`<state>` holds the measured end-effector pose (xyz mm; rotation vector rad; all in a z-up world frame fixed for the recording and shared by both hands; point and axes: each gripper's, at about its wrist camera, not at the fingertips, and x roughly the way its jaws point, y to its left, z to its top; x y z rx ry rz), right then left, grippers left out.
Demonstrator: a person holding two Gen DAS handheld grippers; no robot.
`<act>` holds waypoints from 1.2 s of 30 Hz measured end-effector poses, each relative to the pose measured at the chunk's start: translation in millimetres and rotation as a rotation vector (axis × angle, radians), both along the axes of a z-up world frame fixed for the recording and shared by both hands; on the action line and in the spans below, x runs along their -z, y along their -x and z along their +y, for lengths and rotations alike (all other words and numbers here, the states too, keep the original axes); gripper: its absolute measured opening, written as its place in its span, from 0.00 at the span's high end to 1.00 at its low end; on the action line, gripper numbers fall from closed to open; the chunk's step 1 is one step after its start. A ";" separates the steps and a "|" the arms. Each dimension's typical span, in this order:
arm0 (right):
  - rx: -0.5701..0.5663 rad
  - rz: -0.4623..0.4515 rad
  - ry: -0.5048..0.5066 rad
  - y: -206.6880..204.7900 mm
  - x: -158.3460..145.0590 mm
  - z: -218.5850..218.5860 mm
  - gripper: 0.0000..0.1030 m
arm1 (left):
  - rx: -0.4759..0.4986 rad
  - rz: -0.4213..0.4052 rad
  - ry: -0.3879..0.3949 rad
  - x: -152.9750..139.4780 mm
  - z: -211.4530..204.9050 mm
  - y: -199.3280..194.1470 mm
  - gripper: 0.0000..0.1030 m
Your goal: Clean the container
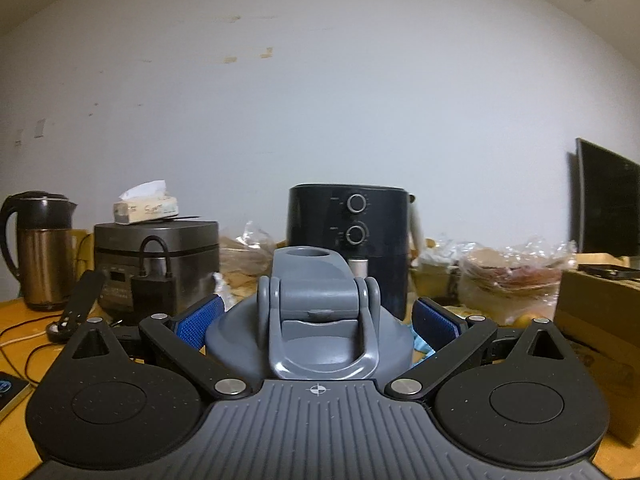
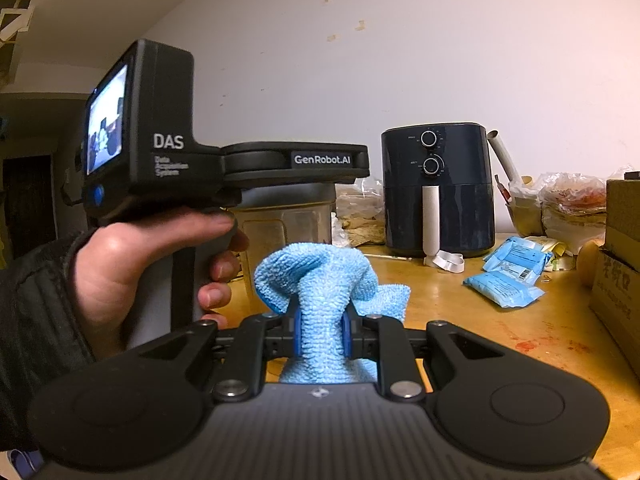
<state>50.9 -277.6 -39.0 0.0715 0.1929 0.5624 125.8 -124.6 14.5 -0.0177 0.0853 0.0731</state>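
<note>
In the left wrist view a container with a grey flip-handle lid (image 1: pixel 316 344) fills the space between my left gripper's (image 1: pixel 316 308) blue pads (image 1: pixel 200 324), which press on the lid's sides. The right wrist view shows a person's hand (image 2: pixel 132 256) holding that gripper's black housing (image 2: pixel 168 152) level, with the container's clear body (image 2: pixel 304 220) under its front end. Just in front of the container, my right gripper (image 2: pixel 320 332) is shut on a bunched light blue cloth (image 2: pixel 316 276). The cloth's top stands close to the container's lower wall; I cannot tell if they touch.
On the wooden table (image 2: pixel 480 332) stand a dark air fryer (image 2: pixel 436 188), a kettle (image 1: pixel 40 248) and a rice cooker (image 1: pixel 160 252) with a tissue pack on top. Blue packets (image 2: pixel 508 276), plastic bags (image 1: pixel 508 276), a cardboard box (image 2: pixel 620 260) and a monitor (image 1: pixel 608 208) crowd the right.
</note>
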 end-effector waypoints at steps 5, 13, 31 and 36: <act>0.004 0.003 -0.003 -4.3 -0.2 -1.8 0.84 | -0.048 0.014 0.009 -0.9 -0.9 -2.6 0.00; 0.000 0.004 -0.005 -2.6 0.5 -3.5 0.84 | -0.073 0.024 -0.013 -0.9 -5.0 -3.5 0.08; -0.002 0.013 -0.003 -4.5 3.2 1.7 0.84 | 0.159 -0.023 -0.036 7.6 8.9 2.3 0.08; -0.002 0.015 -0.004 -5.5 3.3 2.8 0.84 | 0.254 -0.002 -0.039 6.2 17.3 -5.0 0.08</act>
